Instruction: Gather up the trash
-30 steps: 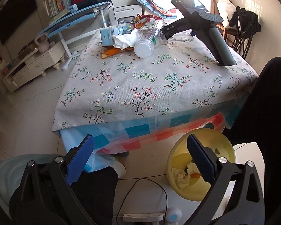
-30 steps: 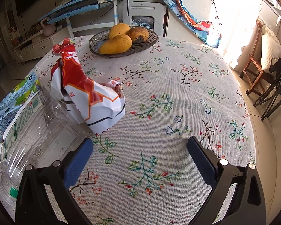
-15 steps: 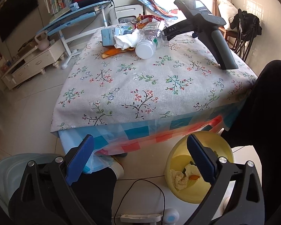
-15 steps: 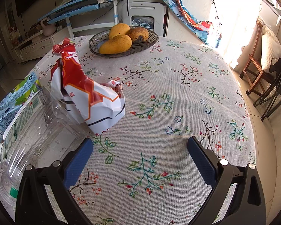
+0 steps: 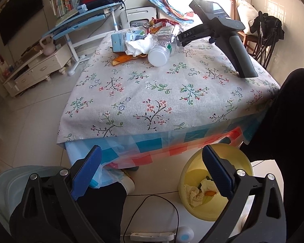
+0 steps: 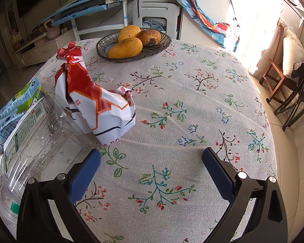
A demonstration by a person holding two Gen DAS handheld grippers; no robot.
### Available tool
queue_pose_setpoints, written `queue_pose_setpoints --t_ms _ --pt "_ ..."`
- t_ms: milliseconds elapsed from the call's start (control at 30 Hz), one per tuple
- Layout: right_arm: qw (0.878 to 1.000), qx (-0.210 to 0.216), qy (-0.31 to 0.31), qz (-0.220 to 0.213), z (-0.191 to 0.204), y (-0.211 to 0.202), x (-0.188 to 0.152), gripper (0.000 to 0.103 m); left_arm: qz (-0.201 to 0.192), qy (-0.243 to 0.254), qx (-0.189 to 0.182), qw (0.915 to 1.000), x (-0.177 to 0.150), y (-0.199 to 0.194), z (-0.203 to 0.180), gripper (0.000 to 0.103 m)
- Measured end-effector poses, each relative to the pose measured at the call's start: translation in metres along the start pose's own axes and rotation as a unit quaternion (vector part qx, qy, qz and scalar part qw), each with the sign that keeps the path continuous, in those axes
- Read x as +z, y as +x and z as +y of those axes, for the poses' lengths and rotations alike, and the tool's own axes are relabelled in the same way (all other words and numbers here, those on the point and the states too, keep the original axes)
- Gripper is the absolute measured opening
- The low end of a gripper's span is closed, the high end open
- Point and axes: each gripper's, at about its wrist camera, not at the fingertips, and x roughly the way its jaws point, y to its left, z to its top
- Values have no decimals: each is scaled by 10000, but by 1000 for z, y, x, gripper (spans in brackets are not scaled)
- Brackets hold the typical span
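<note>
Yellow bin (image 5: 241,160) holds crumpled tissues (image 5: 194,194); basket (image 6: 164,42) holds mangoes (image 6: 125,47).

Just ahead and left of the right claw (image 6: 151,169), a clear plastic bottle (image 6: 32,139) lies on its side, white cap toward the table's near edge, its green label up. A crumpled red-and-white wrapper (image 6: 93,101) leans against it, a blue-green carton (image 6: 12,105) beyond. A wadded white tissue (image 5: 138,45) and an orange peel (image 5: 122,59) sit beside the bottle. Under the left claw (image 5: 152,174), a yellow bin (image 5: 187,174) on the floor holds crumpled tissue and peel.
</note>
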Motion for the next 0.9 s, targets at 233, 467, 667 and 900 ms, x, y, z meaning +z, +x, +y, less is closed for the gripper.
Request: queue_pose_setpoints --t_ms 233,467,667,900 --pt "10000 0 -1 0 0 0 0 96 -105 93 245 9996 -2 -6 1 96" --pt "10000 0 -1 0 0 -1 -1 96 -203 -173 427 9987 -4 -10 10 96" --pt "10000 0 -2 -1 0 -1 -1 96 -365 -892 246 9950 1 -10 28 96" --pt "10000 0 -3 -3 0 0 -1 96 -470 -1378 408 9885 21 -2 48 96"
